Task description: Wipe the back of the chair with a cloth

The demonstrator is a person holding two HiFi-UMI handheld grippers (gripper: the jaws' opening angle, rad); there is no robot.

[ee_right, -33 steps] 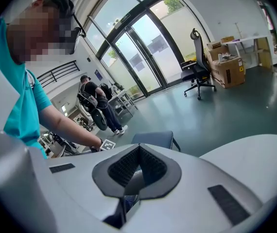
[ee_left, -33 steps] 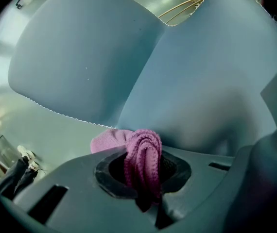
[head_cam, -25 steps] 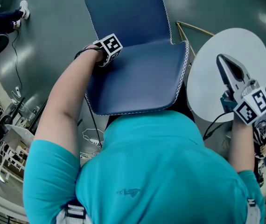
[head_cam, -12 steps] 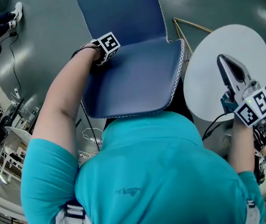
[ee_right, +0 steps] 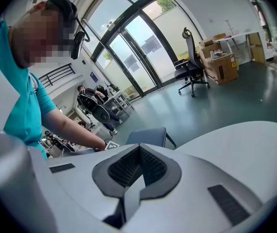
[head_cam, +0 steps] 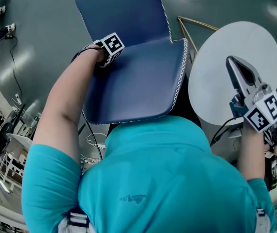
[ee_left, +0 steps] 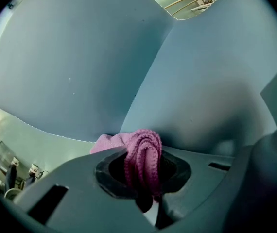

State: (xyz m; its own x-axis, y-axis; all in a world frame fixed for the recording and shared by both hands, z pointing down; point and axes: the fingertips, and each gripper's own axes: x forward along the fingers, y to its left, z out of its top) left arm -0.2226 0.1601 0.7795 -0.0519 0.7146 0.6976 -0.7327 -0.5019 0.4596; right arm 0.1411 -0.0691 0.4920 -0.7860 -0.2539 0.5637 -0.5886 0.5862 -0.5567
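Clearly the pink cloth is in the left gripper: its bunched, ribbed folds sit between the jaws, which are clamped tight on it, with a flatter tail of fabric spilling out to the left. The cloth is at the left edge of the blue chair, just where the chair back meets the seat. In the left gripper view the fold between those two panels runs up and away from the jaws, the back filling the left of the picture and the seat the right. The cloth lies very close to the upholstery at the foot of that fold; whether it is actually pressing on it I cannot tell.

What matters for the wipe, I judge, is that the back rises up and away from the cloth, its long axis running from the fold to the top edge, so the stroke has to climb that panel rather than slide out over the seat. The left hand is the one beside the chair and carries the cloth.

Over to the right, the right gripper hovers above the round white tabletop, well apart from the chair, its jaws closed together with nothing between them.
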